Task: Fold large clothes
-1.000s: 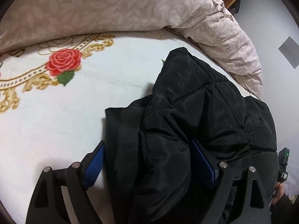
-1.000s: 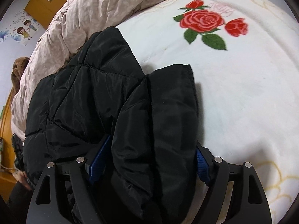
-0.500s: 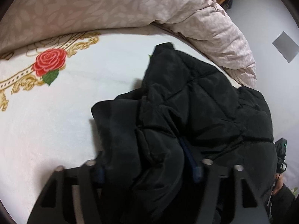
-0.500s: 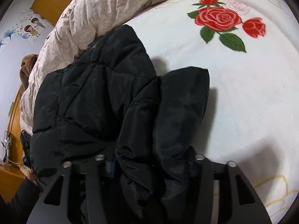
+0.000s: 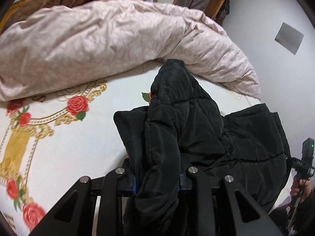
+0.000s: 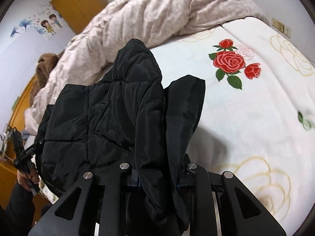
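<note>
Both the left tool (image 5: 157, 181) and right tool (image 6: 157, 175) are pinching bunched folds of the black puffer jacket (image 5: 187, 122) over the bed (image 6: 246, 118).

My left gripper (image 5: 156, 183) and my right gripper (image 6: 158, 179) are each clamped on a bunched fold of the black jacket (image 5: 196, 129).

Black jacket (image 5: 189, 129) folds cover both tools' fingertips; its lower end runs past the frame's bottom edge. Rose-print blanket (image 5: 59, 137) beneath lies hidden. Lower-left roses (image 5: 32, 216) appear blurred.
</note>
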`<move>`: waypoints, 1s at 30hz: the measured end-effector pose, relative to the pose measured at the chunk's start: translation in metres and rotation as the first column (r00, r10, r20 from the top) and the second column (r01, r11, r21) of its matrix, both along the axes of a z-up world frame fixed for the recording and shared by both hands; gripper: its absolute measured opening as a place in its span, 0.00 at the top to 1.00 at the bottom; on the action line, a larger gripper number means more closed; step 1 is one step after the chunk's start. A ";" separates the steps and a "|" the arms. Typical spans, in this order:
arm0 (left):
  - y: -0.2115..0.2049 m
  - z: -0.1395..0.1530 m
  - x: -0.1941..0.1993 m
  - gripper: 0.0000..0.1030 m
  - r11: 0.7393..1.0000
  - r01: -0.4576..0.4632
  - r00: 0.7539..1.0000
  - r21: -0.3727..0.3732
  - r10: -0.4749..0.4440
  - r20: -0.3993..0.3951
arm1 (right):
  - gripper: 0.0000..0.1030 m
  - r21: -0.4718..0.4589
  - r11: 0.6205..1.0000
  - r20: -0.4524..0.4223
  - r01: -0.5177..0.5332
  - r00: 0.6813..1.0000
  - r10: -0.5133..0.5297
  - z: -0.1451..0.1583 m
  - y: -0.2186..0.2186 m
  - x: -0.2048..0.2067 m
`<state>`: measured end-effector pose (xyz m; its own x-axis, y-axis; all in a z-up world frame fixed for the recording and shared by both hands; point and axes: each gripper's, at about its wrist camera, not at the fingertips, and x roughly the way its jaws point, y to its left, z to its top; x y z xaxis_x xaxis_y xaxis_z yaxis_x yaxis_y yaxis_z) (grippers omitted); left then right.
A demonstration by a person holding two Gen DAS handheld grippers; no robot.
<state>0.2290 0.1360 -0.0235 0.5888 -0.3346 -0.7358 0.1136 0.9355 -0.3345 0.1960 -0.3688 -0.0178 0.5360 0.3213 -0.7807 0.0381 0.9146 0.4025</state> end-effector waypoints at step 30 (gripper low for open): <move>0.050 0.031 -0.055 0.73 0.998 -0.049 0.998 0.048 0.047 0.034 | 0.78 0.054 0.998 0.011 -0.035 0.999 0.035 0.012 0.048 -0.030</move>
